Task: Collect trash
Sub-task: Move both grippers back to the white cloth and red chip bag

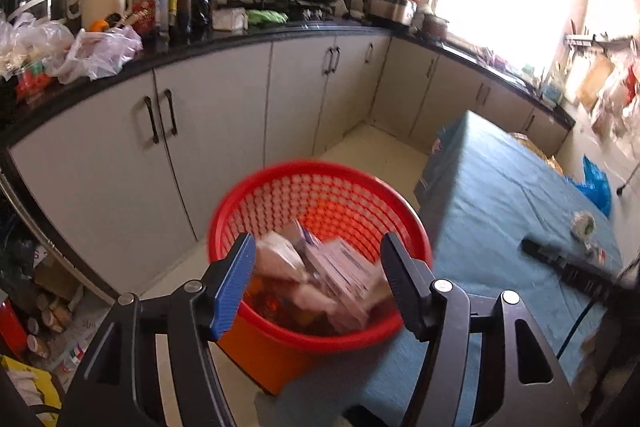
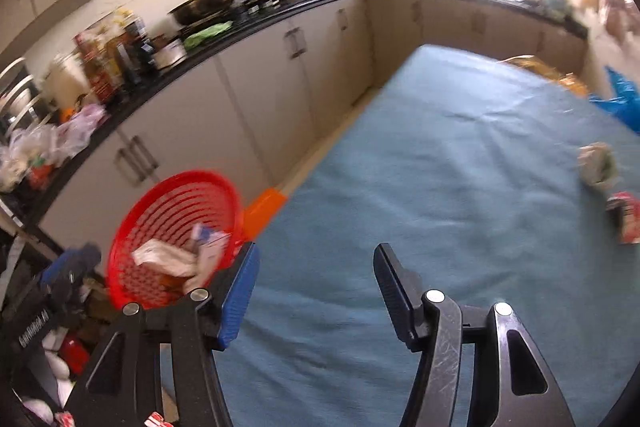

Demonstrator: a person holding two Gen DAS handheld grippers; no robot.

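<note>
A red plastic basket (image 1: pixel 320 183) stands beside the table with the blue cloth (image 1: pixel 500 195). It holds crumpled wrappers and a small white box (image 1: pixel 340 271), blurred. My left gripper (image 1: pixel 318 275) is open just above the basket's mouth, with nothing between its fingers. My right gripper (image 2: pixel 316 291) is open and empty over the blue cloth (image 2: pixel 440 167); the basket (image 2: pixel 176 195) is at its left. A crumpled white wad (image 2: pixel 598 167) and a red-and-white wrapper (image 2: pixel 624 217) lie on the cloth at the far right. The wad also shows in the left wrist view (image 1: pixel 582 223).
A black counter (image 1: pixel 240 35) with white cabinets runs along the left and back, crowded with bottles, a kettle, plastic bags and pans. A blue plastic bag (image 2: pixel 624 99) lies past the table's far edge. Clutter sits on the floor at the left (image 1: pixel 48 307).
</note>
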